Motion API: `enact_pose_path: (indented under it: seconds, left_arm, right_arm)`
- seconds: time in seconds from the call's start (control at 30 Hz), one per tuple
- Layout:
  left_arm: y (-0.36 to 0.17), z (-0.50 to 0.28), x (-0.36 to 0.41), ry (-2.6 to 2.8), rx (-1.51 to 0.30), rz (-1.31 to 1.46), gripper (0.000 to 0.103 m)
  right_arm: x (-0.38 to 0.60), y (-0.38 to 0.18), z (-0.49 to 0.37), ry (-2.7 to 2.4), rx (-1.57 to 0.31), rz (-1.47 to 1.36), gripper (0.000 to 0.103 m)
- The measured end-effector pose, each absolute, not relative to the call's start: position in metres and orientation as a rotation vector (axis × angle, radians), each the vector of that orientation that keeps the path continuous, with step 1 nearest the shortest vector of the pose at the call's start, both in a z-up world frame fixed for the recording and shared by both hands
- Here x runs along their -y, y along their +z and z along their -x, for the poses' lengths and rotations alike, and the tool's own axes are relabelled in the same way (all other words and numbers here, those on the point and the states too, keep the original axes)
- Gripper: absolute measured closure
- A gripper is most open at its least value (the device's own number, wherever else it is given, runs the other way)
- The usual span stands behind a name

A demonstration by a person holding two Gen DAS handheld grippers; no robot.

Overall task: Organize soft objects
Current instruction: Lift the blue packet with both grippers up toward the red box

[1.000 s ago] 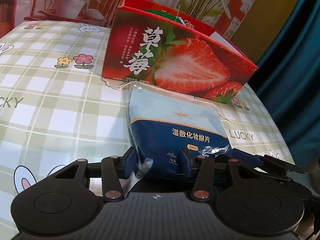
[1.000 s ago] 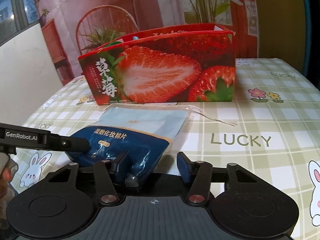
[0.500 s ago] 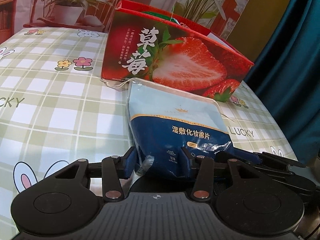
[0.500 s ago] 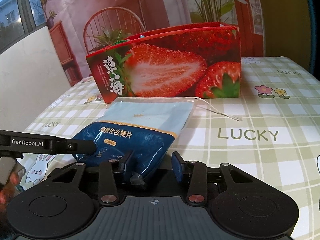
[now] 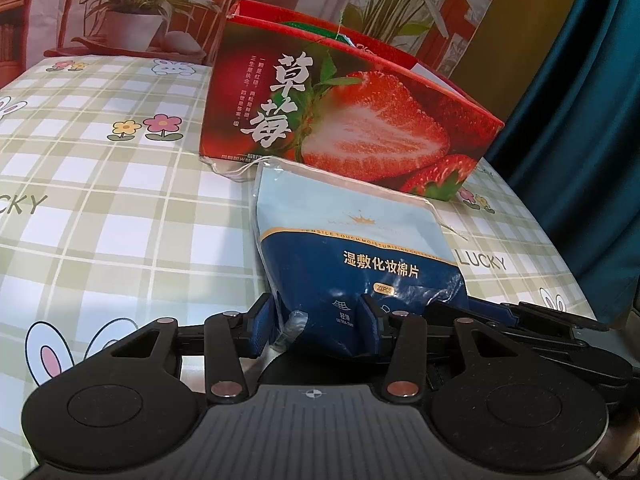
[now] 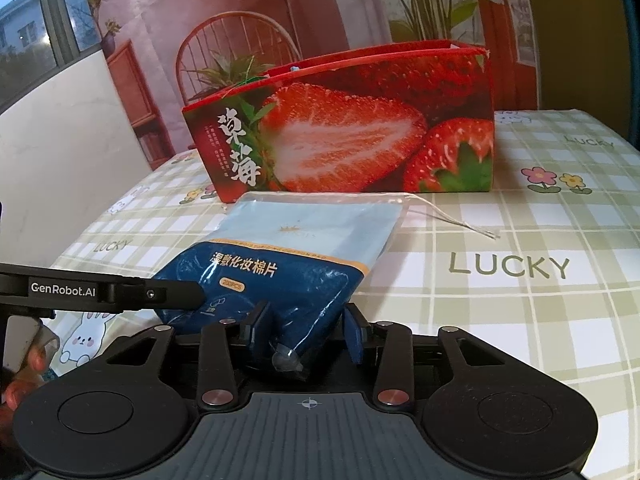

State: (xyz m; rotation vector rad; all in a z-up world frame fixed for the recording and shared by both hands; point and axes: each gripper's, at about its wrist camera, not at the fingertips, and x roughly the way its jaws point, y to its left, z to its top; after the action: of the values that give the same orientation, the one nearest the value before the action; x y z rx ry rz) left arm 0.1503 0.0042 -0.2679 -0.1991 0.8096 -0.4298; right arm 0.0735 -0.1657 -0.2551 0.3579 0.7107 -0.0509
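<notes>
A blue-and-pale pouch (image 5: 356,256) of cotton pads lies flat on a green check tablecloth (image 5: 100,200), its sealed top end touching the foot of a red strawberry box (image 5: 340,120) that stands open-topped at 12 o'clock. A thin drawstring (image 6: 452,220) trails from the pouch's top corner toward 3 o'clock in the right wrist view.

Both claws grip the pouch's near, dark-blue end. The left gripper (image 5: 316,328) is at 6 o'clock in its own view, jaws at a middling gap, blue pads pressing the plastic from both sides so it puckers between them. The right gripper (image 6: 306,334) is also at 6 o'clock in its view; its jaws have just been closing, w/ the pouch's crinkled corner pinched between them, gap narrower than the left's. In the right view the left claw's black finger comes in from 9 o'clock and rests against the pouch's side. Part of a hand (image 6: 20,364) shows at 8 o'clock.

Step in hand, as I judge it: a 2-claw grasp on the pouch is being secured, approx. ready to lift; the pouch isn't yet off the cloth.

Next move likely needs both claws to rise together, keeping equal squeeze so the limp bag doesn't sag or slip, clear the box's front wall, then lower it in through the open top. The loose string could snag on the rim.
</notes>
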Motion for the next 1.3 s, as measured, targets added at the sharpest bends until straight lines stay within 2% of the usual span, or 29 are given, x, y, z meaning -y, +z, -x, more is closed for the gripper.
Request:
enact_pose_path:
  seconds: [0.97,1.13,1.3]
  left_arm:
    - [-0.272,-0.152,-0.006,-0.432,-0.816,0.223,0.055]
    - [-0.270,-0.150,-0.004,-0.433,-0.810,0.203,0.058]
    - [-0.260,-0.145,-0.002,-0.443,-0.780,0.179,0.066]
  right_arm:
    - [0.170,-0.259,-0.073,-0.060,-0.715,-0.395,0.064]
    - [0.171,-0.259,-0.073,-0.055,-0.717,-0.421,0.063]
    - [0.164,-0.254,-0.073,-0.018,-0.706,-0.401,0.073]
